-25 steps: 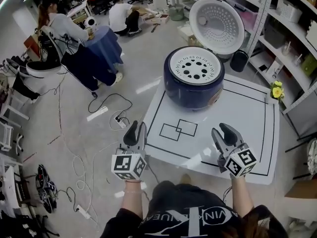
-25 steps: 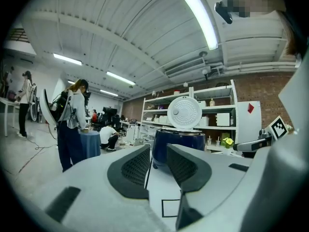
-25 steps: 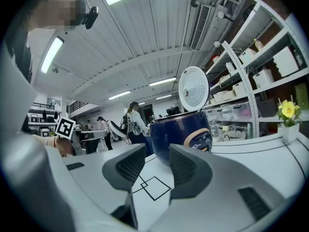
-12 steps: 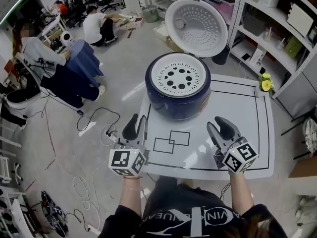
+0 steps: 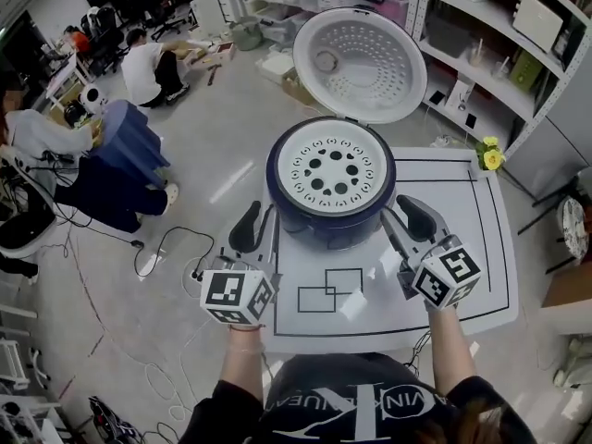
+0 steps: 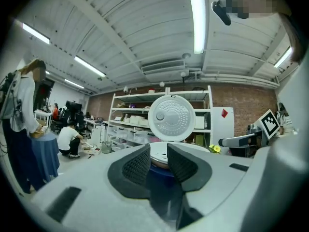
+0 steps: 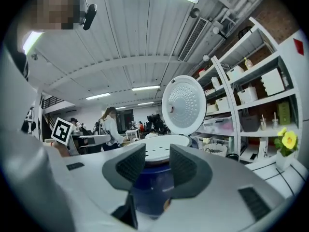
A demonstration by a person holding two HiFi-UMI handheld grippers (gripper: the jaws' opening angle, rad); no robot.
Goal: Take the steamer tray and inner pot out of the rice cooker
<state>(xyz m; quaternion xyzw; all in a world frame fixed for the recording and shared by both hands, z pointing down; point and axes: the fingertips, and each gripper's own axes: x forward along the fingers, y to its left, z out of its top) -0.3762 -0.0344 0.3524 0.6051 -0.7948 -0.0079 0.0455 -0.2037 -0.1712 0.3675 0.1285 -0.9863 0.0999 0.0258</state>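
Both came closer to the dark blue round rice cooker point(image 5: 330, 222), lid up. White holey steamer tray point(image 5: 330, 169) sits in its top; inner pot hidden. Left gripper point(image 5: 257, 232) jaws just opened more, right gripper point(image 5: 404, 222) jaws apart, both w/ nothing inside. Prob. grab tray next.

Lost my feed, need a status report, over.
Left gripper jaws just been opening, empty; right gripper open, empty. Steamer tray seated in rice cooker, lid up. Nothing blocking the tray.

Yellow flower point(image 5: 487, 156) @ table point(image 5: 474, 213) corner; shelves point(image 5: 518, 49) behind.
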